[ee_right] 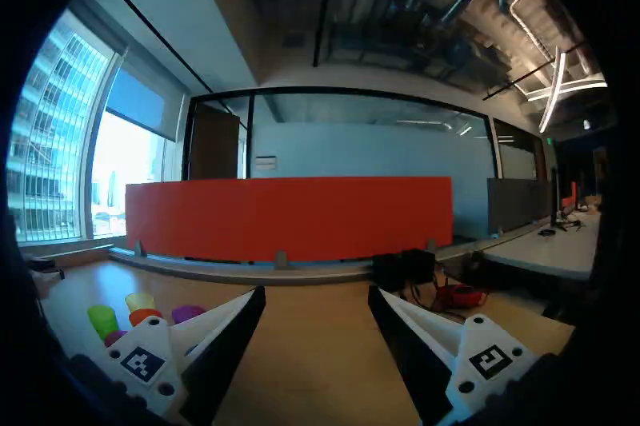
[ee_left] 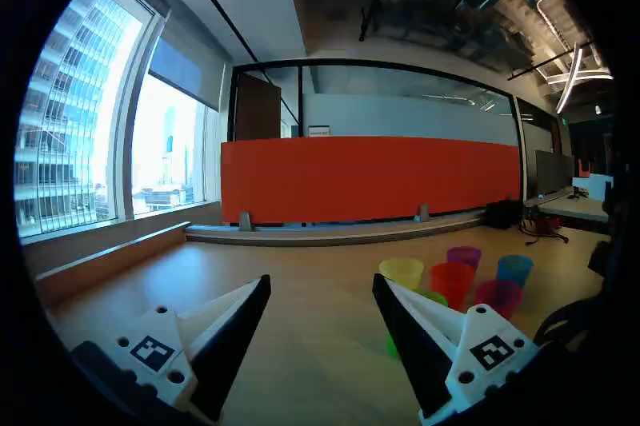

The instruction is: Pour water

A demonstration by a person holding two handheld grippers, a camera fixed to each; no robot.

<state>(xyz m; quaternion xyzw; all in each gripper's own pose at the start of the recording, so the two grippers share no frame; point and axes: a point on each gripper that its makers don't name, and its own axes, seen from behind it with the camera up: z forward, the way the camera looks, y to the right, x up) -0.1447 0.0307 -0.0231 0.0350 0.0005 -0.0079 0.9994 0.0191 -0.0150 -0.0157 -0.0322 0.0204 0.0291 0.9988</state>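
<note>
Several coloured plastic cups stand grouped on the wooden table in the left gripper view: a yellow cup (ee_left: 401, 272), a red cup (ee_left: 452, 282), a purple cup (ee_left: 464, 256), a blue cup (ee_left: 514, 268), a pink cup (ee_left: 498, 296) and a green cup (ee_left: 430, 296) partly behind my right-hand finger. My left gripper (ee_left: 322, 292) hangs open just short of them, nothing between its fingers. In the right gripper view the same cups sit at the lower left, green cup (ee_right: 102, 319) and yellow cup (ee_right: 140, 300) clearest. My right gripper (ee_right: 316, 298) is open and empty.
A long orange partition (ee_left: 368, 178) runs across the back of the table (ee_left: 320, 322). Tall windows (ee_left: 72, 138) line the left side. Black bags and cables (ee_right: 416, 270) lie at the table's far right, beside more desks (ee_right: 552, 246).
</note>
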